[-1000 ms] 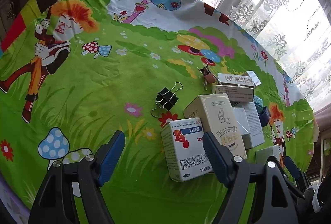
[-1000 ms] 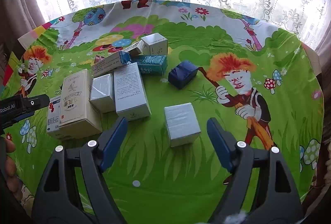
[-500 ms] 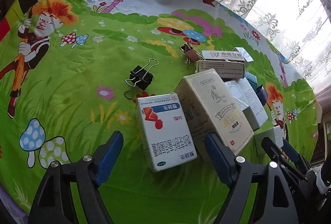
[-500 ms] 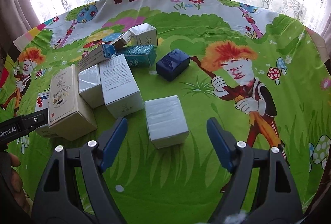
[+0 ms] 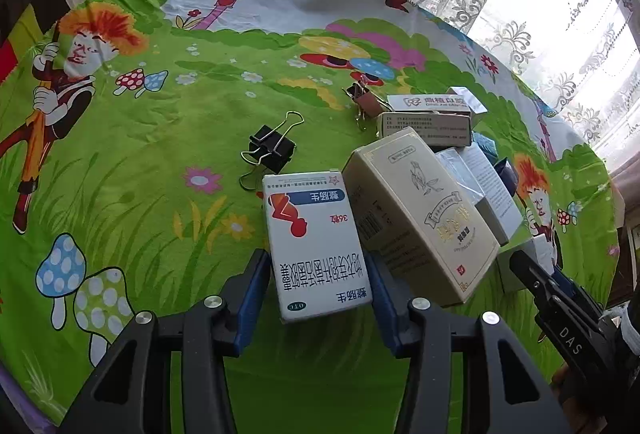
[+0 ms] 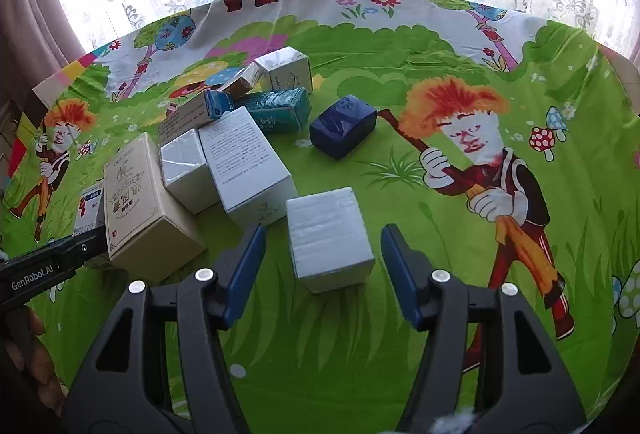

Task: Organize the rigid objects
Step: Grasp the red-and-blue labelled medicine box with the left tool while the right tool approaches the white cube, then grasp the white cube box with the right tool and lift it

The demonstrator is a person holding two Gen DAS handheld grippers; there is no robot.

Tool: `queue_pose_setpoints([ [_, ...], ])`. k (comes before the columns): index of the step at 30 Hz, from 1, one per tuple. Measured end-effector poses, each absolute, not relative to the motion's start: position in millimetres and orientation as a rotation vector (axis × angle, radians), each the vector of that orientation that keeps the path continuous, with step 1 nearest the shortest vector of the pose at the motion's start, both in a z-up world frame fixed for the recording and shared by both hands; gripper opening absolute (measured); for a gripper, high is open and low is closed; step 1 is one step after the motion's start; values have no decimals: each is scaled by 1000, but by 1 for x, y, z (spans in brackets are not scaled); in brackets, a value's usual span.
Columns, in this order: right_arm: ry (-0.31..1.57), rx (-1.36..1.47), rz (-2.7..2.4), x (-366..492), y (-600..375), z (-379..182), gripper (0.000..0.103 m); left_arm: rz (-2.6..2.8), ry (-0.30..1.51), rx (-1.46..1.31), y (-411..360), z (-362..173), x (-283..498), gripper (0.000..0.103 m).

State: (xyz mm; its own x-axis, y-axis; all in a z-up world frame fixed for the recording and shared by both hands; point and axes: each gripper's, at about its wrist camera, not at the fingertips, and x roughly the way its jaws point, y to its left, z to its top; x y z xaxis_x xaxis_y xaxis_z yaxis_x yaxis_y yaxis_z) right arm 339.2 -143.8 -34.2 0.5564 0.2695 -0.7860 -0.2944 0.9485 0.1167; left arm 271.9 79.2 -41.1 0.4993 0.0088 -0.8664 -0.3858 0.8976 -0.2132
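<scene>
Since half a second ago my left gripper (image 5: 318,280) has narrowed its jaws around the white medicine box (image 5: 316,244); the blue pads now sit against both long sides of it, so I read it as gripped. That box lies flat on the cartoon tablecloth (image 5: 160,137), its long axis running straight away from me along the fingers, print upside down to the camera. Just beside it on the right, touching, is the beige box (image 5: 420,209), long axis angled away to the left.

My right gripper (image 6: 322,264) has moved closer to the white wrapped cube (image 6: 328,238); the jaws stand wide, one on each side of the cube with clear gaps, nothing held. The cube sits upright on the cloth, just beside the tall white box (image 6: 248,165). Beyond lie a teal box (image 6: 280,109) and a navy box (image 6: 344,131), the navy one apart from the cluster.

A black binder clip (image 5: 270,149) rests near the medicine box's far end. No containers show in either view.
</scene>
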Motion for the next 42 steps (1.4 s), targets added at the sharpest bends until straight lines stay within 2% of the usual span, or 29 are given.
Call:
queue_pose_setpoints([
  [1, 933, -19, 339, 340, -145, -36, 47, 247, 1025, -410, 79, -41, 271, 49],
  [3, 948, -3, 348, 342, -146, -40, 39, 247, 1020, -412, 79, -41, 269, 48],
  [17, 903, -14, 362, 325, -148, -27, 38, 266, 972, -413, 82, -24, 246, 47],
  [42, 756, -68, 507, 229, -109, 53, 38, 301, 866, -430, 92, 28, 150, 47],
])
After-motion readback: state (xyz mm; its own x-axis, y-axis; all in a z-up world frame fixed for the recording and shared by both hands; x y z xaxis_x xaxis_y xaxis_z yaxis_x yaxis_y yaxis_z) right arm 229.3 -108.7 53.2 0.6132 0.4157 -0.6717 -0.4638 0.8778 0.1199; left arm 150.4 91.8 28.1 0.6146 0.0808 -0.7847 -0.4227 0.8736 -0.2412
